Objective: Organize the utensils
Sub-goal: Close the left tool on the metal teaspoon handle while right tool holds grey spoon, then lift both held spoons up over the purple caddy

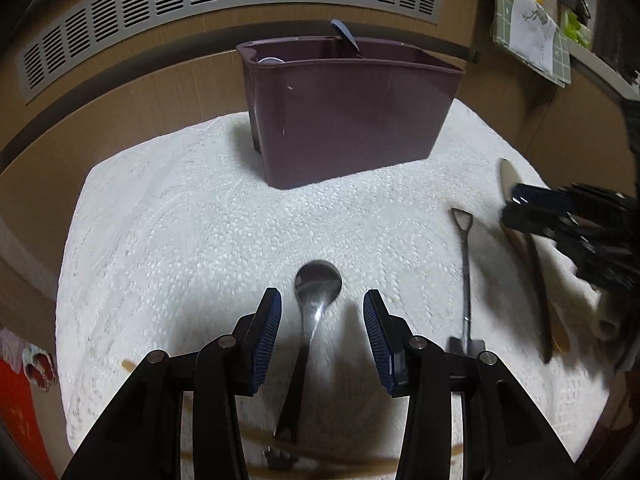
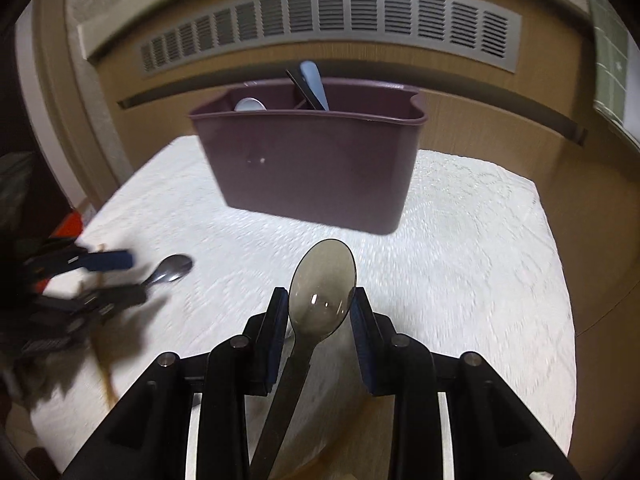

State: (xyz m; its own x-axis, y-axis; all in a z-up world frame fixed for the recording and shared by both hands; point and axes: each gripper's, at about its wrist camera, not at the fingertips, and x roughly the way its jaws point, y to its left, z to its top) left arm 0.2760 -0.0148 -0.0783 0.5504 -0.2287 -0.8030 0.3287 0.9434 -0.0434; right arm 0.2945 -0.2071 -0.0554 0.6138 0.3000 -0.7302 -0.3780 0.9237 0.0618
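Observation:
A maroon utensil caddy (image 1: 352, 120) stands at the back of the white cloth (image 1: 180, 220); it also shows in the right wrist view (image 2: 316, 164) with a few utensils inside. My left gripper (image 1: 322, 312) is open, its fingers either side of a metal spoon (image 1: 316, 292) lying on the cloth. My right gripper (image 2: 320, 308) is shut on a smoky translucent plastic spoon (image 2: 322, 284), bowl forward, held above the cloth. The metal spoon (image 2: 170, 270) and left gripper (image 2: 108, 276) show at the left of the right wrist view.
A small shovel-shaped utensil (image 1: 464, 276) and wooden utensils (image 1: 536, 272) lie on the cloth to the right. The right gripper (image 1: 560, 216) hovers over them. A wooden wall with a vent grille (image 1: 224, 4) stands behind the caddy.

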